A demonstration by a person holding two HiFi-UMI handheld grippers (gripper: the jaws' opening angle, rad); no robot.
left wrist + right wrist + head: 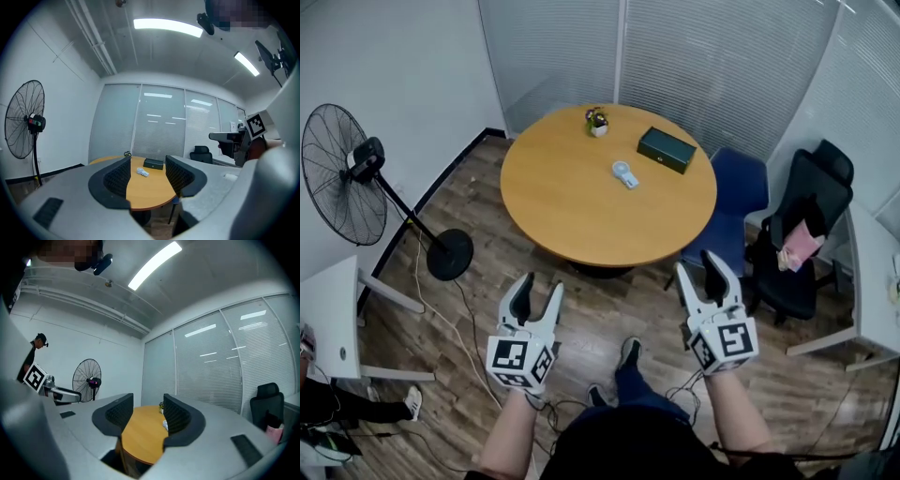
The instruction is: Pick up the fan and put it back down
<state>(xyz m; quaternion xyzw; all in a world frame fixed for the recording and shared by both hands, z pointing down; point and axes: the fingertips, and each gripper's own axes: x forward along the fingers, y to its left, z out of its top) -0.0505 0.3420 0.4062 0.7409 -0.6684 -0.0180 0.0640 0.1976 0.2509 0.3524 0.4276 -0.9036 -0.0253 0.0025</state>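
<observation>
A small white hand-held fan (624, 174) lies flat near the middle of the round wooden table (581, 220); it also shows between the left jaws (142, 172). A tall black pedestal fan (342, 173) stands on the floor at the left wall. My left gripper (539, 286) and right gripper (698, 264) hover side by side in front of the table's near edge, pointing level at it. Both are open with nothing between their fingers. In the right gripper view the small fan (165, 424) peeks out beside the right jaw.
On the table lie a dark green box (667, 150) and a small flower pot (597, 122). A blue chair (741, 187) and a black chair (806, 225) stand to the right. White desks (328, 309) flank the room. A cable (450, 319) trails over the floor.
</observation>
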